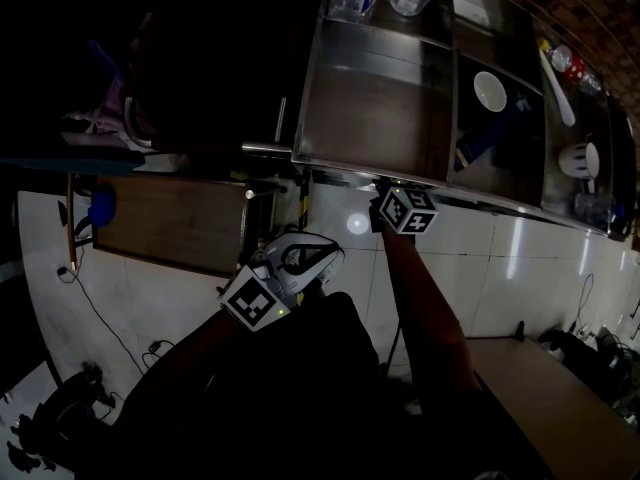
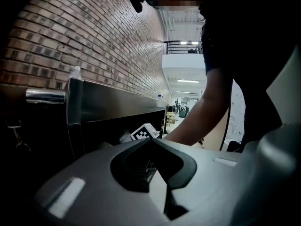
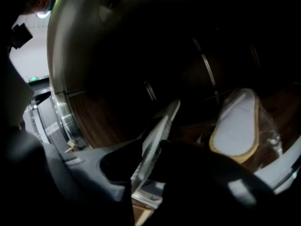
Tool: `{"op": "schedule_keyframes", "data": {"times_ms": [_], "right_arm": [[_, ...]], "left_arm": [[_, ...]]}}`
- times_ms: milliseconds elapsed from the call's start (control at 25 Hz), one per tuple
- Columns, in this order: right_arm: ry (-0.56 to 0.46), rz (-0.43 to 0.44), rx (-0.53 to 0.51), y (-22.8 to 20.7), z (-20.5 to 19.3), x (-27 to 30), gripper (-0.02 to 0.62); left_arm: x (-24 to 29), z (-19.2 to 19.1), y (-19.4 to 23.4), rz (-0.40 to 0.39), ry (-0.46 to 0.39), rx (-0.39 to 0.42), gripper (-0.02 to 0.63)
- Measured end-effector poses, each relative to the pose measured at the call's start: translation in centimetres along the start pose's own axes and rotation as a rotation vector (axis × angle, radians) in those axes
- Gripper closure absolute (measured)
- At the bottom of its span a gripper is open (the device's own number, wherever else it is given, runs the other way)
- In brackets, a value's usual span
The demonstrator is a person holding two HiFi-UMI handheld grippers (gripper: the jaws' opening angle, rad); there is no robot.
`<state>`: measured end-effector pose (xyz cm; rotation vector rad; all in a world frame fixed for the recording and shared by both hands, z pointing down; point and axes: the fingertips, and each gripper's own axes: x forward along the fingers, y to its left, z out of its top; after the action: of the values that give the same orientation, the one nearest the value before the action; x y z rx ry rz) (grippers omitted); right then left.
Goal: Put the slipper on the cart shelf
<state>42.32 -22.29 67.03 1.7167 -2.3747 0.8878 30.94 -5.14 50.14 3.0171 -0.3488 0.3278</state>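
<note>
One slipper (image 3: pixel 167 119) is clamped edge-on in the right hand-held gripper (image 3: pixel 151 149), down over the cart shelf (image 3: pixel 106 126), beside a second slipper (image 3: pixel 235 126); left hand-held gripper (image 2: pixel 149 141) closed, empty.

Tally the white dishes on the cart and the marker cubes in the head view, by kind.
Bowl: 1
Spoon: 1
Cup: 1
Marker cubes: 2
Total: 5
</note>
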Motion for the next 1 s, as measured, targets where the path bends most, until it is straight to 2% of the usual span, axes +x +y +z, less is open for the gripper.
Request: {"op": "schedule_keyframes", "data": {"times_ms": [200,520,760,1000], "right_arm": [[-0.002,-0.056,-0.023,-1.1,-0.1,-0.6,0.36],[-0.032,-0.061,-0.065,-0.7,0.8,-3.5,0.35],[-0.05,0.051,-0.167,4.1,0.6,-8.4,0.351],[-0.127,0.212,-0.279,12.1,2.6,-14.8,0.356]], "left_arm": [[-0.4,-0.3,-0.5,0.016,0.006,-0.006,0.603],[-1.1,0.5,-1.5,0.048,-0.013,-0.009,0.603],[-2.7,0.6,-2.2,0.101,-0.03,-0.066,0.603],[-5.5,2.0,-3.8,0.155,-0.047,-0.081,0.603]]}}
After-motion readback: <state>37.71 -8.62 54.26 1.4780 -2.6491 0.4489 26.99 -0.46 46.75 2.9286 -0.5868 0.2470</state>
